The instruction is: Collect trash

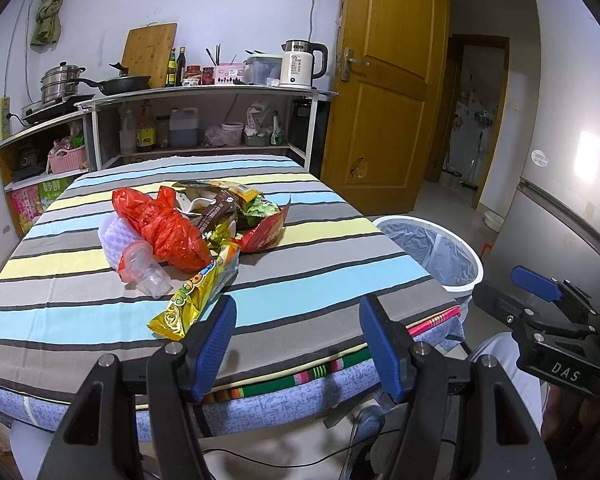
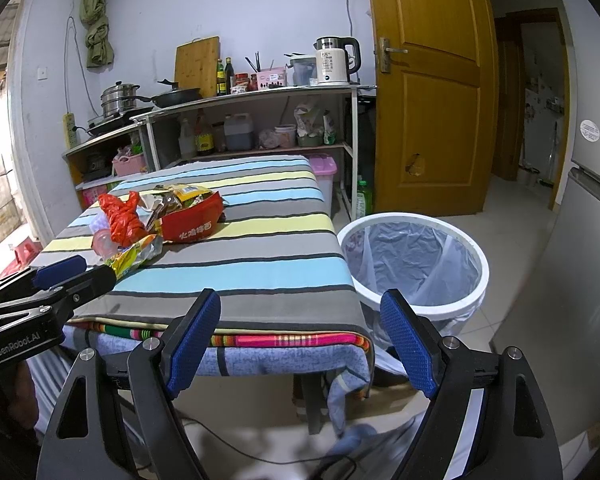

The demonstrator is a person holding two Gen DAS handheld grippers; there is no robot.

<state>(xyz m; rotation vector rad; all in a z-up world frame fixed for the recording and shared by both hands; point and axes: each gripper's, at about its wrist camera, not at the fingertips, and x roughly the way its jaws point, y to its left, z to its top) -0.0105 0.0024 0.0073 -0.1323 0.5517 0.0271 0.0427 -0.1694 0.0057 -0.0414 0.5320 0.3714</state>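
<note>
Striped cloth in blue, yellow and grey bands covers the table (image 1: 300, 280), which stands in a small kitchen with white walls; behind it a shelf unit (image 1: 204, 120) carries a frying pan (image 1: 120, 84), a steamer pot (image 1: 62, 80), a cutting board (image 1: 150, 54) leaning on the wall, and a white electric kettle (image 1: 300, 64); a wooden door (image 1: 384, 80) stands to the right of the shelves.

Near the middle of the table sits the trash pile (image 1: 192, 224): a crumpled red plastic bag (image 1: 164, 228), a clear plastic cup (image 1: 148, 268) lying on its side against it, a yellow snack wrapper (image 1: 192, 300) reaching toward the near edge, and a red noodle packet (image 2: 192, 224) on the right side of the heap; several other wrappers are tangled behind and cannot be told apart.

A white trash bin (image 2: 414, 264) lined with a clear bag stands on the floor just beside the table's right edge, its mouth open.

Left gripper (image 1: 298, 330) hovers above the near edge of the table, its blue-padded jaws spread wide with nothing between them; one pad is close to the end of the yellow snack wrapper, whether touching it I cannot tell.

Right gripper (image 2: 306, 320) hangs over the near right corner of the table, jaws likewise wide apart and empty, the bin just beyond its right finger.
</note>
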